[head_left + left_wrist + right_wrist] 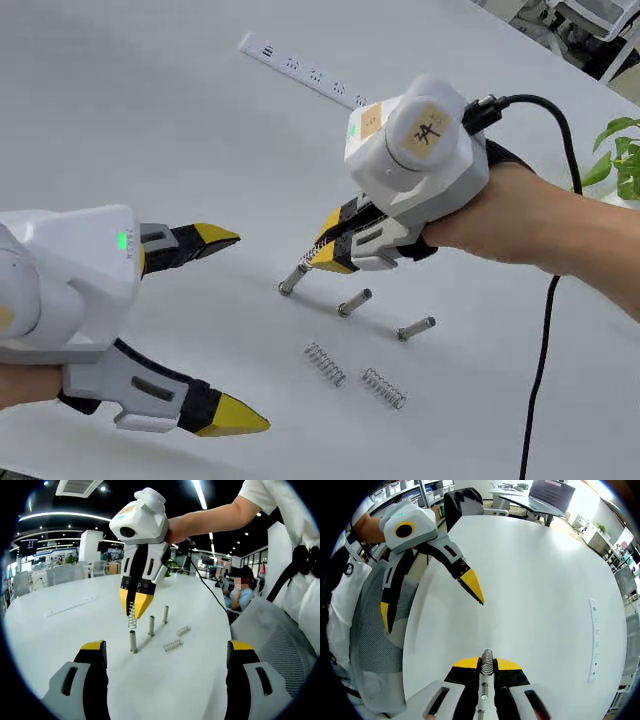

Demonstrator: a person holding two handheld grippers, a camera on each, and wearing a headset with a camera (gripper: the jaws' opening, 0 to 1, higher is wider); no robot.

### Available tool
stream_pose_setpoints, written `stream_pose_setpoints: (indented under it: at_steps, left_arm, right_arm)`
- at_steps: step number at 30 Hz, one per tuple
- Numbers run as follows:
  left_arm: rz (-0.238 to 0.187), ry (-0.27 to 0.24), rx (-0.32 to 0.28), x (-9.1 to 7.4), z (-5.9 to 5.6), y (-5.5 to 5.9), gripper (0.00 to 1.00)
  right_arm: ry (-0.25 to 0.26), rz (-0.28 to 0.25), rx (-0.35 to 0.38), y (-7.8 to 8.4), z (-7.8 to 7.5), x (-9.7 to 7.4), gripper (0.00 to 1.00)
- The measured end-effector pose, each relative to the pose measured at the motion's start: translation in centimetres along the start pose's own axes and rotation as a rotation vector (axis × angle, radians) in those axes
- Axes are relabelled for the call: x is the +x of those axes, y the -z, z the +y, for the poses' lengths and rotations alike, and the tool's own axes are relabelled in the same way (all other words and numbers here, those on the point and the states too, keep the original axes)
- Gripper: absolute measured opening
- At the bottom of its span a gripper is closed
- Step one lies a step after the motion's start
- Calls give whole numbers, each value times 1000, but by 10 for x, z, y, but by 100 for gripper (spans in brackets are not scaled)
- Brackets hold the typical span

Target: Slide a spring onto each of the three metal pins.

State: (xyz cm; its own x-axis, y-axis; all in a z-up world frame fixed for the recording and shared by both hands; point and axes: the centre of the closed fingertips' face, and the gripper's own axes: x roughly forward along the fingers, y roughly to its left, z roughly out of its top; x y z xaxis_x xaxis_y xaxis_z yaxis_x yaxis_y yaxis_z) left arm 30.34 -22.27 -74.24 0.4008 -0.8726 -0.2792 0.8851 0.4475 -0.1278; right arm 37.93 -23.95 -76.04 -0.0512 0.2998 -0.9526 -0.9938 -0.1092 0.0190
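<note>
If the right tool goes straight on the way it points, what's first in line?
The spring held in the right tool would meet the top of the nearest metal pin just beyond it. Alignment looks close, though depth is unclear.

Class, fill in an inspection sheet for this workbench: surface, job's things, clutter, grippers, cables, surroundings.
Surface: white table.
Job's things: three pins upright in a row, all bare; two springs lying beside them; third spring held over the end pin.
Clutter: power strip at the far side.
Grippers: right gripper shut on the third spring; left gripper open, holding nothing.
Cables: black cable running from the right gripper across the table.
Surroundings: plant beside the table; chair behind it.
</note>
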Motion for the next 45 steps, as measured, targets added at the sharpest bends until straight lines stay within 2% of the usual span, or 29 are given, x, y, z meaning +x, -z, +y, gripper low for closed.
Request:
stream_pose_setpoints:
  at_steps: [45]
  left_arm:
    - [-13, 5, -33, 2, -2, 6, 99]
  right_arm:
    - [-30, 42, -24, 10, -1, 31, 6]
